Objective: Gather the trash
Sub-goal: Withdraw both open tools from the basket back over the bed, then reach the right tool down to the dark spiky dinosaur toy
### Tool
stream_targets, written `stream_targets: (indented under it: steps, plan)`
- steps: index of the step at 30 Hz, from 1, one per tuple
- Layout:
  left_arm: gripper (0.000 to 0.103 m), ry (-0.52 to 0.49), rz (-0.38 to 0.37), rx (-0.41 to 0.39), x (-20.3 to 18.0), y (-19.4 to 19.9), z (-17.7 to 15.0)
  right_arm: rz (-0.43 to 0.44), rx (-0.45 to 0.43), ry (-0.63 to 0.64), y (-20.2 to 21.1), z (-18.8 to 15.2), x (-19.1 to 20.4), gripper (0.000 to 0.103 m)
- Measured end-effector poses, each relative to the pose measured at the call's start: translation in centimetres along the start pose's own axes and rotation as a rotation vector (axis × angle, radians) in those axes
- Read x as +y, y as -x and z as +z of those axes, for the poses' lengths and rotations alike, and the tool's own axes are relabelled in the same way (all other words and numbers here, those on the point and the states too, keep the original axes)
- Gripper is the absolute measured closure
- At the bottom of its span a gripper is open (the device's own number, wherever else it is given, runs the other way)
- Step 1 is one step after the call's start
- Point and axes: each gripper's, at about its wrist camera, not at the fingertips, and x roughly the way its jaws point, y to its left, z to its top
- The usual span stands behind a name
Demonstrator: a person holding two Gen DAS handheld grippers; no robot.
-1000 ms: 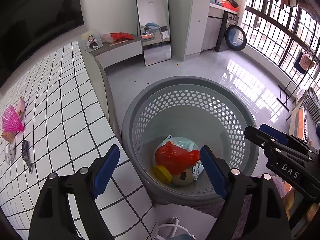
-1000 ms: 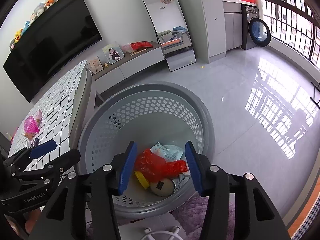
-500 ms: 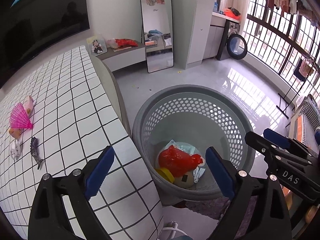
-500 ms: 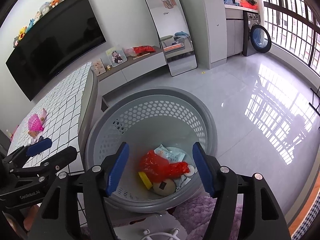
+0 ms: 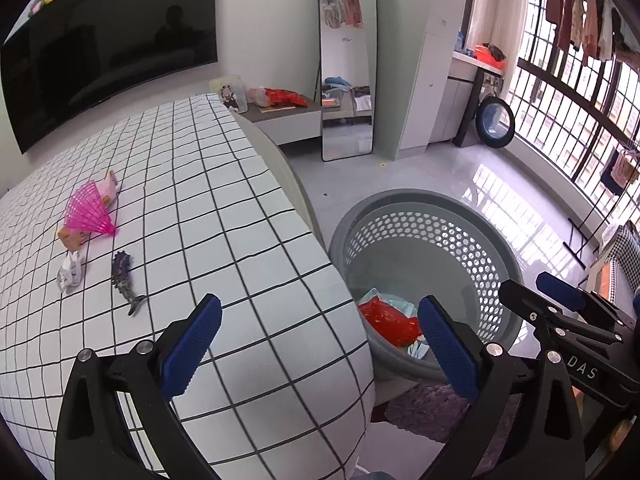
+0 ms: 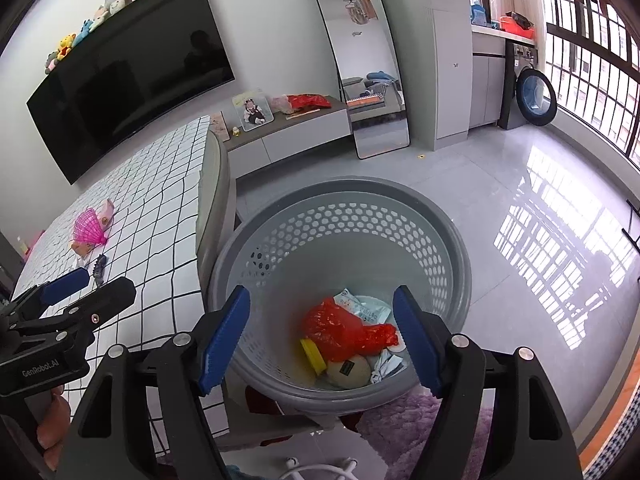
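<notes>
Left gripper (image 5: pixel 320 344): fingers spread wide, nothing between them, held over the near right edge of the checked worktop (image 5: pixel 192 208).

Right gripper (image 6: pixel 320 338): fingers spread wide, empty, held above the grey perforated basket (image 6: pixel 448 240).

Basket: stands on the floor just right of the worktop. Contents: red plastic bag (image 6: pixel 344 330), yellow lid (image 6: pixel 313 354), round beige item (image 6: pixel 349 372), pale wrappers (image 6: pixel 366 308).

Worktop, far left:
- pink fan (image 5: pixel 89 211), lying partly over a pink packet (image 5: pixel 107 186) and an orange item (image 5: pixel 71 238);
- crumpled white scrap (image 5: pixel 71 271), just near of the orange item;
- dark fish-shaped piece (image 5: pixel 125 276), beside the scrap.

All five lie well apart from both grippers.
</notes>
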Motion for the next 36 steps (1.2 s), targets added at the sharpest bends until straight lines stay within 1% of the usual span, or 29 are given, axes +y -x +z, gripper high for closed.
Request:
stream_targets:
  steps: [6,10,23,29,36]
  plan:
    - [0.007,0.058,0.058,-0.003,4.1,0.9,-1.2,0.053,0.003,0.043,-0.4,0.1,3.3,0.031]
    - [0.007,0.1,0.114,0.001,7.1,1.5,-2.0,0.095,0.005,0.072,-1.0,0.4,5.6,0.03]
    - [0.007,0.25,0.278,0.013,15.9,3.0,-4.2,0.233,0.059,0.212,-4.5,1.4,14.4,0.03]
    - [0.007,0.295,0.316,0.02,18.9,3.0,-4.7,0.27,0.093,0.273,-6.4,1.6,18.1,0.03]
    - [0.007,0.332,0.351,0.03,22.3,2.1,-4.8,0.297,0.123,0.335,-8.6,1.8,22.4,0.03]
